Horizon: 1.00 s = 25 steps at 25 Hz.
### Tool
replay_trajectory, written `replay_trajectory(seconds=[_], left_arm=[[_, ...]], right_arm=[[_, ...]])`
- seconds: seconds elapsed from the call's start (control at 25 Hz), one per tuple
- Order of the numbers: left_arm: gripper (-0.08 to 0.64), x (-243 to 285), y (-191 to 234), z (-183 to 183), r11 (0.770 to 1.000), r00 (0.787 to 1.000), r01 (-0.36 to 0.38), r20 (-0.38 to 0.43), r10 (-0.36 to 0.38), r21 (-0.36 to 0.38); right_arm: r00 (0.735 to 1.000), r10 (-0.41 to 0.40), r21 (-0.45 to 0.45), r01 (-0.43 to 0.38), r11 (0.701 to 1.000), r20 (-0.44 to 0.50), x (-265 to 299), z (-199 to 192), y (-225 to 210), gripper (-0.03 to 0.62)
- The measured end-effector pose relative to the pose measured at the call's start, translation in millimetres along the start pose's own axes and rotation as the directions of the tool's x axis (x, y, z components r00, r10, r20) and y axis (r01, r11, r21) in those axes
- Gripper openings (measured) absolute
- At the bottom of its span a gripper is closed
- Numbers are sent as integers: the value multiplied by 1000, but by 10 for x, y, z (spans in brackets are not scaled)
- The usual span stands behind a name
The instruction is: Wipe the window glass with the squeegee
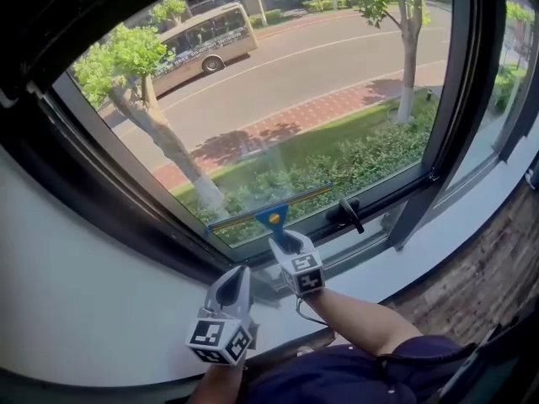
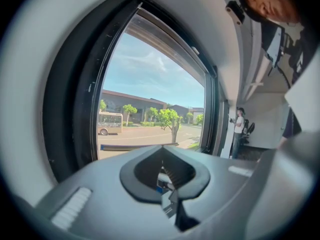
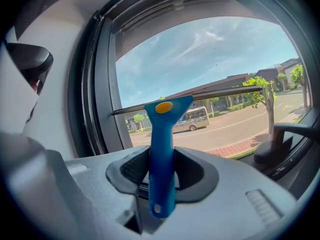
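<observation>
Though unclear overhead, right hand-held gripper (image 3: 163,171) clamps squeegee (image 3: 162,134); left hand-held gripper (image 2: 165,173) is closed.

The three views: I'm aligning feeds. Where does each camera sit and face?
Head view: on the head, looking steeply down at the window glass; left gripper, right gripper and a forearm show.
Left gripper view: on the left gripper, facing the window sidelong; its shut jaws show.
Right gripper view: on the right gripper, facing the glass; jaws clamp the squeegee.
Shared: all see the bus.

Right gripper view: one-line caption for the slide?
Right gripper clamps the blue squeegee by its handle, blade raised to the window glass.
</observation>
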State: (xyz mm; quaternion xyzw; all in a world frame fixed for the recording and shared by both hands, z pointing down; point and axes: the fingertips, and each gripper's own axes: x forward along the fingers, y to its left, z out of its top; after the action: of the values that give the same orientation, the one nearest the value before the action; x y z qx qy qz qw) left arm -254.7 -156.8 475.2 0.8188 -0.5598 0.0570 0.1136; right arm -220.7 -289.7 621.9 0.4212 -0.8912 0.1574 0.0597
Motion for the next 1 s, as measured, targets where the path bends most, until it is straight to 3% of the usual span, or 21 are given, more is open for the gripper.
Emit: replay_trajectory(seconds=[0.28, 1.0], left_arm=[[3, 64, 132, -12, 1000, 1000, -11, -11, 11, -5], [3, 259, 146, -252, 996, 999, -21, -33, 18, -87]], right_arm=[[996, -25, 23, 27, 999, -88, 20, -359, -148, 147], [987, 12, 44, -5, 999, -160, -184, -843, -338, 147]])
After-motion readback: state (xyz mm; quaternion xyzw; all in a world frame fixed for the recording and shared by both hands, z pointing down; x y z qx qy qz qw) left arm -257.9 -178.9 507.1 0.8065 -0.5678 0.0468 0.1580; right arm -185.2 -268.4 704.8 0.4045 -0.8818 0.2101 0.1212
